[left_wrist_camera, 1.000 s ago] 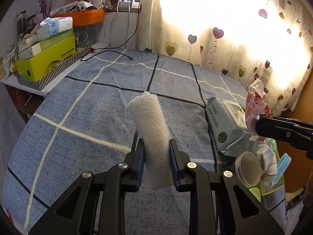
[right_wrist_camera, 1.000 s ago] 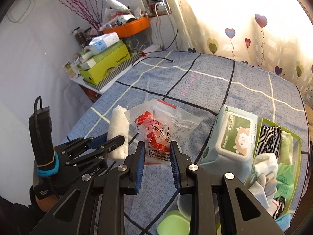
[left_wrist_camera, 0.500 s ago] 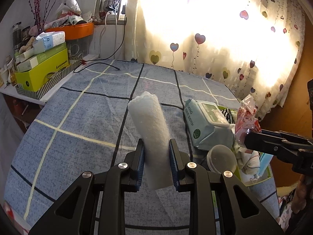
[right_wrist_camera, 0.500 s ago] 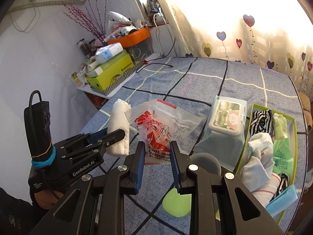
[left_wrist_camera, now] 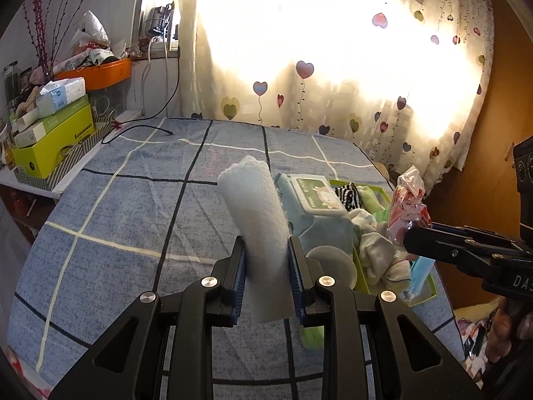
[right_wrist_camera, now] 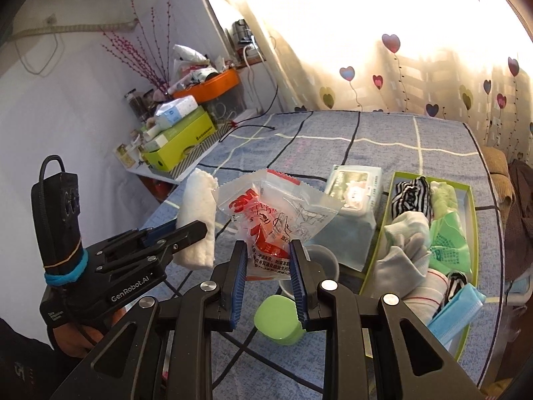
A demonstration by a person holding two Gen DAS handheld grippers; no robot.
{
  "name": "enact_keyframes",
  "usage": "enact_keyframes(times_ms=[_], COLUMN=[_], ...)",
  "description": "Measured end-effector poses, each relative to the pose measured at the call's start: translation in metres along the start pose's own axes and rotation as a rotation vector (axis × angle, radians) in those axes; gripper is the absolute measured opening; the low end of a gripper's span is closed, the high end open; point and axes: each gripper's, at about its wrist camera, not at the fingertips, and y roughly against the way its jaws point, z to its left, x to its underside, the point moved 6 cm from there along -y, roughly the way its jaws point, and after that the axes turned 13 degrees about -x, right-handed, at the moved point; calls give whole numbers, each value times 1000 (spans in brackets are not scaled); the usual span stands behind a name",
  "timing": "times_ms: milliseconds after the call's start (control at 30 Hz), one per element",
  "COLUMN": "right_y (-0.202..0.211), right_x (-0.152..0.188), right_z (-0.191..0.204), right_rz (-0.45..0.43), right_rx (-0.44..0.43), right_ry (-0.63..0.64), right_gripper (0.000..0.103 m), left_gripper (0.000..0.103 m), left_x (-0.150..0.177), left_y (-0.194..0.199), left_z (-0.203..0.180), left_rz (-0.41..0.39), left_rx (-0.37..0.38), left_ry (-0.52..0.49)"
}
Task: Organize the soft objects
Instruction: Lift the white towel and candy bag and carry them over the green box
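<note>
Grip, left: my left gripper (left_wrist_camera: 267, 273) pinches a rolled white fleecy cloth (left_wrist_camera: 258, 216) at about mid-length; roll sticks out past the tips toward 12 o'clock, tail hangs out behind the pads.
Grip, right: my right gripper (right_wrist_camera: 268, 273) is clamped on the lower edge of a crinkly clear plastic packet with red 3M print (right_wrist_camera: 273, 213); most of the packet fans out above the jaws, unsupported.
Position: both items are in the air over the blue checked bedspread (left_wrist_camera: 133, 206), not set down yet.
Target (my guess): the lime-green open box of socks and soft bits (right_wrist_camera: 469, 200), at 2 o'clock in the right wrist view.
Risk 1: box looks nearly full, grey-white socks (right_wrist_camera: 406, 233) heaped at the near end; anything dropped on that heap could roll out over the rim.
Risk 2: packet film is slick and I only hold one edge; a quick swing could let it slide out.
Risk 3: cloth roll is held by squeeze alone; loosening the pinch early lets it unroll.
Risk 4: the light-blue wet-wipes pack (right_wrist_camera: 354, 193) and a green round lid (right_wrist_camera: 278, 320) sit between me and the box; a low pass could knock them.
Risk 5: both grippers are close side by side, converging on one box could make them collide.
</note>
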Motion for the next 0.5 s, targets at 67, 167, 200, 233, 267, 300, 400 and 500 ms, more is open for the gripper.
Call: enact_keyframes(times_ms=[67,167,200,233,267,300,400,500], right_y=[6,14,17,19,23,25,33,41], right_x=[1,2,3,3,3,3,5,6], right_z=[-4,-8,-10,-11,-13,-15,-22,-30], right_rz=[-9,-22,-26,-29,-35,-39,-47,-57], right_rx=[2,7,8,10,14,15,23,37], right_ry=[-8,-16,-18,-19,-22,-25,-35,-48], right_gripper=[24,24,24,24,24,24,24,24], left_gripper=[25,25,25,25,25,25,25,25], left_x=[-1,-3,-3,-4,-5,-6,-7,-8], left_y=[2,4,5,5,5,5,4,4], left_z=[-7,-18,-22,-25,-29,-33,-44,-54], left_rz=[-2,-7,-8,-10,-11,-12,-10,-8], left_rx=[11,24,29,34,40,45,58,71], left_ry=[-7,-21,-26,-30,-34,-38,-52,-66])
